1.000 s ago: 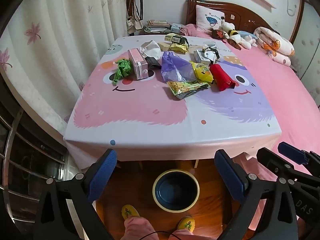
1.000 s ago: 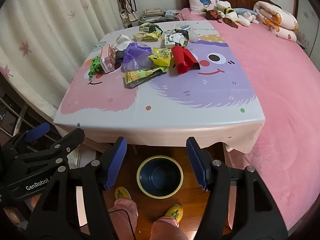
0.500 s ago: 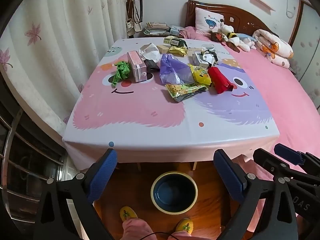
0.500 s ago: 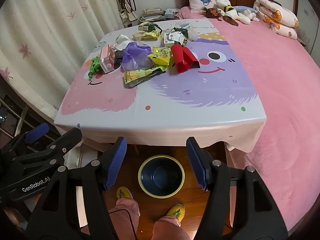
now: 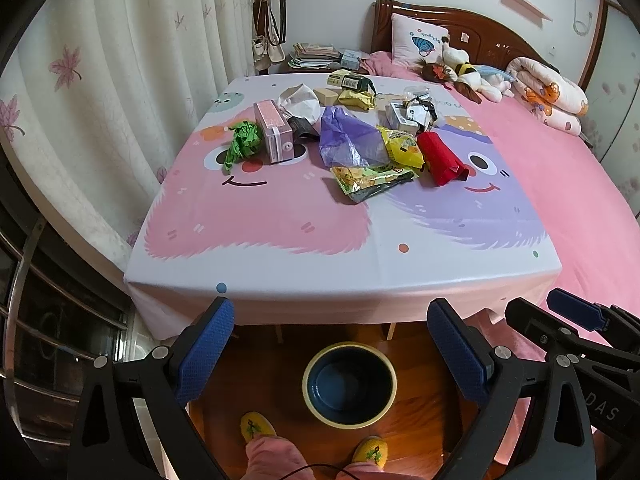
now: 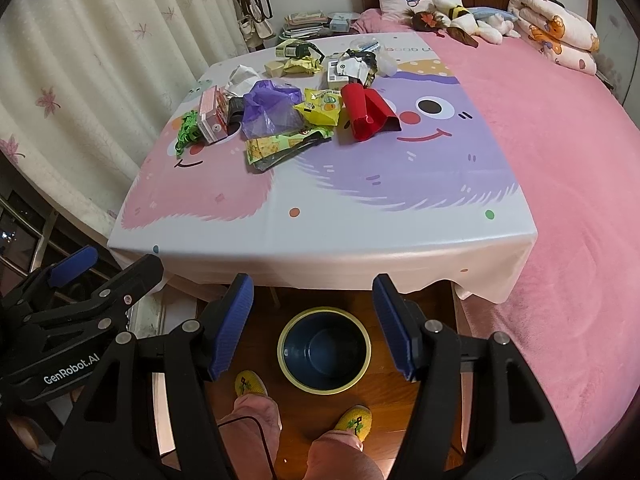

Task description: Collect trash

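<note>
A: status? left gripper (image 5: 330, 350) and right gripper (image 6: 312, 326) both spread wide, holding nothing; both hang over the floor short of the table (image 5: 344, 276) edge.

B: trash is all on the far half of the tablecloth; bin (image 6: 324, 350) sits on the floor under the near edge, looks empty.

A: nearest piece is the green-yellow snack wrapper (image 5: 372, 178); I'd start there (flat, so pinch a raised edge, not the middle).

B: agreed; right side could take the red carton (image 6: 366, 114); purple bag (image 5: 348, 140) lies partly over the wrapper's far end, so lift slowly.

A: drop from directly above the bin; light film drifts.
</note>
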Demonstrator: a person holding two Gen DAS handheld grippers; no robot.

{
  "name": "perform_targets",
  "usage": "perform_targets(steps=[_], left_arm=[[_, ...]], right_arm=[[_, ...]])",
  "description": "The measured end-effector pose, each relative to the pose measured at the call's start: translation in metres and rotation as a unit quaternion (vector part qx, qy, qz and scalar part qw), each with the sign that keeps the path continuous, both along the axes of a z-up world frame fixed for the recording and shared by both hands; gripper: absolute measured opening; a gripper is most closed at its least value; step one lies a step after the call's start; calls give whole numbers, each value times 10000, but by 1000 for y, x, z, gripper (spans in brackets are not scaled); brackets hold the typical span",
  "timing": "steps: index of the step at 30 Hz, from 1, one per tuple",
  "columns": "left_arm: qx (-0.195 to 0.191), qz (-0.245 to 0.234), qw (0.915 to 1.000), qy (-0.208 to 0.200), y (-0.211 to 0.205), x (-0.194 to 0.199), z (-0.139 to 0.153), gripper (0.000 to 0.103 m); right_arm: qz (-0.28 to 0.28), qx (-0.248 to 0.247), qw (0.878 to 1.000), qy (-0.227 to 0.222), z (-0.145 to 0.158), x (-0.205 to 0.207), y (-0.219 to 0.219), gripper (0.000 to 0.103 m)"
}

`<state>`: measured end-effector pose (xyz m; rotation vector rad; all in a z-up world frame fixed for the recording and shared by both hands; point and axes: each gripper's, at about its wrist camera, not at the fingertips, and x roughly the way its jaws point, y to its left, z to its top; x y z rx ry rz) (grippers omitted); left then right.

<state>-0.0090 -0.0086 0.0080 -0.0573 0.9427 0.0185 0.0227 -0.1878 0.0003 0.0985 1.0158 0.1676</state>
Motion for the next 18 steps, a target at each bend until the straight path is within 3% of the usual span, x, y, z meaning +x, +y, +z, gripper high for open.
perform_targets(steps=[18], left_arm=[[-2, 12, 10000, 17, -3, 2, 1, 98]], right_arm=[[3, 46, 10000, 43, -2, 2, -1, 59]])
